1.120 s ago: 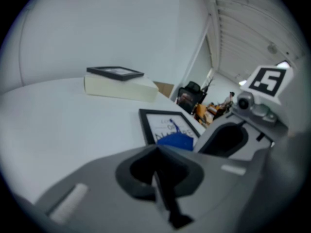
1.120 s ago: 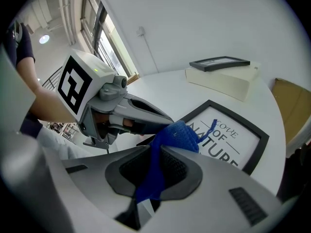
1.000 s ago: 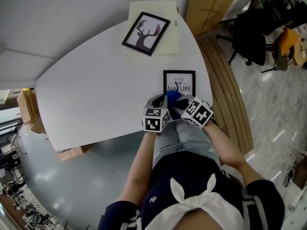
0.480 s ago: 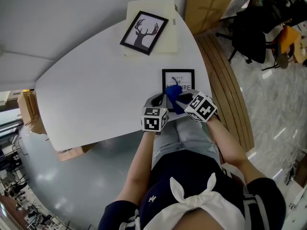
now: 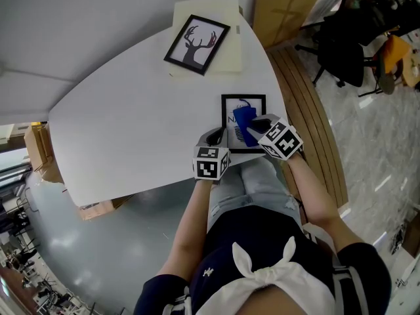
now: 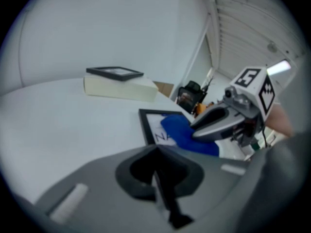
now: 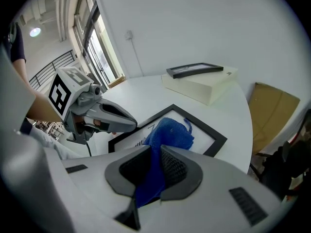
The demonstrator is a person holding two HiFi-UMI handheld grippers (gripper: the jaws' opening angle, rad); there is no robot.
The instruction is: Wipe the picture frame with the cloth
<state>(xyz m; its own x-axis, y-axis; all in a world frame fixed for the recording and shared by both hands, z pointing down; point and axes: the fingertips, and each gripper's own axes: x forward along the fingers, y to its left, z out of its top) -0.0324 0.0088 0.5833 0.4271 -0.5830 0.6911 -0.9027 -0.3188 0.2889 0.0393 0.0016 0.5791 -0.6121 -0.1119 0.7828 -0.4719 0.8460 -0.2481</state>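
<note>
Black rectangular picture frame (image 5: 244,97) with a white lettered print lies flat on the white round-edged table (image 5: 144,130), near the edge closest to the person in the head view. A blue fuzzy cloth (image 5: 243,120) sits on its glass, with the right gripper (image 5: 258,126) over it. The left gripper (image 5: 217,137) is just beside the frame's near left corner. Farther back, a black deer-print frame (image 5: 197,45) rests on a flat cream box (image 5: 234,59). The left gripper view shows that gripper's jaws pressed together with nothing between them, and the cloth spread on the print just ahead. In the right gripper view the jaws are pinching the blue cloth, which drapes forward onto the glass inside the black border.
</note>
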